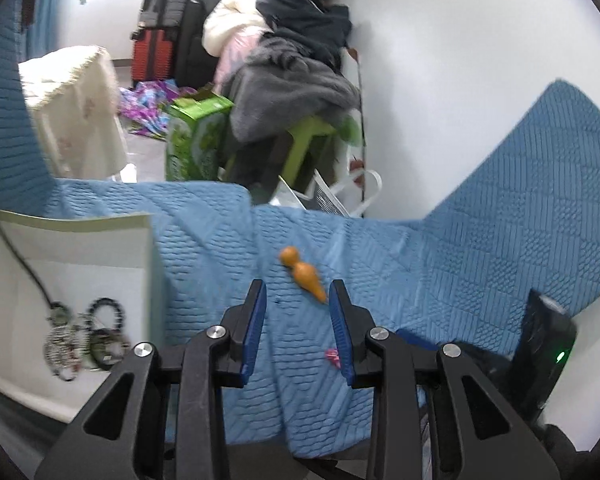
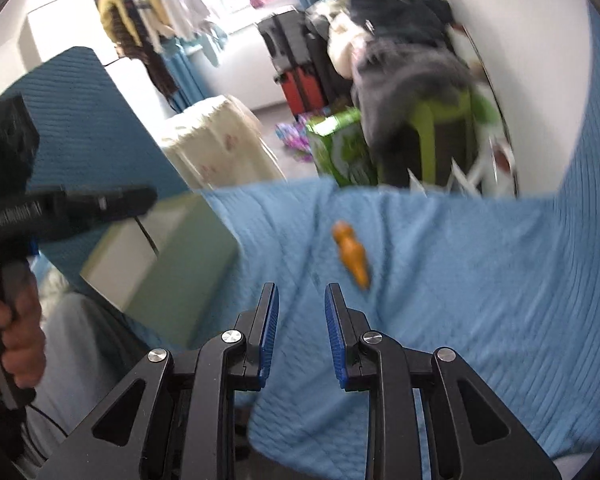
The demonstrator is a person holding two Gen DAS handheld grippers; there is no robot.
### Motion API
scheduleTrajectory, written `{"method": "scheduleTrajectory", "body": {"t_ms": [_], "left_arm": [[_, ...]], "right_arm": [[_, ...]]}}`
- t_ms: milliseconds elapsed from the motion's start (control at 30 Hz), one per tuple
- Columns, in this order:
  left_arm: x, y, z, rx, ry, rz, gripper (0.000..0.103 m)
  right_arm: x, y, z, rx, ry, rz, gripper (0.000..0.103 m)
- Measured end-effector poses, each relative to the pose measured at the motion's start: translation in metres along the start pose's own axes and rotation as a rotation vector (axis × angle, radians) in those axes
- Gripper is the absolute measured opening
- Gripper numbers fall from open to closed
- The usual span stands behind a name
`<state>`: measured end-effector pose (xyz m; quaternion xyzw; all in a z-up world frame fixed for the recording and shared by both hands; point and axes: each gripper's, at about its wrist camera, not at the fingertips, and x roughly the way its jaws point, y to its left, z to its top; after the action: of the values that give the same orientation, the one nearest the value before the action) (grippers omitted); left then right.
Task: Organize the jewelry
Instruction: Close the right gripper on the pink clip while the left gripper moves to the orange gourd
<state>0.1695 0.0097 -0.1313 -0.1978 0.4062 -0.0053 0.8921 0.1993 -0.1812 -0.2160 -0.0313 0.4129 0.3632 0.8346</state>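
An orange gourd-shaped pendant (image 1: 302, 274) lies on the blue quilted cloth (image 1: 480, 264), just beyond my left gripper (image 1: 297, 285). Its pointed end lies near the right fingertip. The left gripper is open with nothing between its blue pads. A small pink piece (image 1: 332, 357) lies on the cloth beside the right finger. At the left, a white box (image 1: 72, 224) holds several beaded bracelets (image 1: 86, 330) and a black cord. In the right wrist view my right gripper (image 2: 301, 288) is open and empty over the cloth. The pendant (image 2: 350, 254) lies ahead to its right and the box (image 2: 168, 256) to its left.
A hand (image 2: 16, 328) holds the left gripper's black handle at the left of the right wrist view. A black housing with a green light (image 1: 556, 344) sits at the right edge. Beyond the cloth's far edge stand a green carton (image 1: 196, 132), a clothes-piled stool (image 1: 300, 148) and a white wall.
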Motion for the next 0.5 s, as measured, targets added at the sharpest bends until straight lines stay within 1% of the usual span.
{"method": "scheduleTrajectory", "body": {"t_ms": [100, 200, 233, 333, 400, 500], "left_arm": [[0.025, -0.007, -0.004, 0.002, 0.026, -0.016, 0.033], [0.052, -0.010, -0.008, -0.012, 0.052, -0.025, 0.033], [0.061, -0.009, -0.009, -0.018, 0.060, -0.034, 0.033], [0.080, -0.005, -0.011, -0.026, 0.067, -0.027, 0.033], [0.092, 0.000, -0.013, -0.048, 0.078, -0.024, 0.033], [0.106, 0.008, -0.016, -0.077, 0.095, -0.030, 0.033]], "right_arm": [[0.013, -0.004, -0.010, -0.013, 0.038, -0.023, 0.022], [0.025, -0.005, -0.014, -0.032, 0.065, -0.015, 0.022], [0.030, -0.006, -0.016, -0.041, 0.082, -0.014, 0.022], [0.050, -0.011, -0.023, -0.043, 0.150, -0.007, 0.022], [0.056, -0.012, -0.026, -0.051, 0.165, -0.005, 0.022], [0.062, -0.011, -0.030, -0.083, 0.168, -0.035, 0.022]]}}
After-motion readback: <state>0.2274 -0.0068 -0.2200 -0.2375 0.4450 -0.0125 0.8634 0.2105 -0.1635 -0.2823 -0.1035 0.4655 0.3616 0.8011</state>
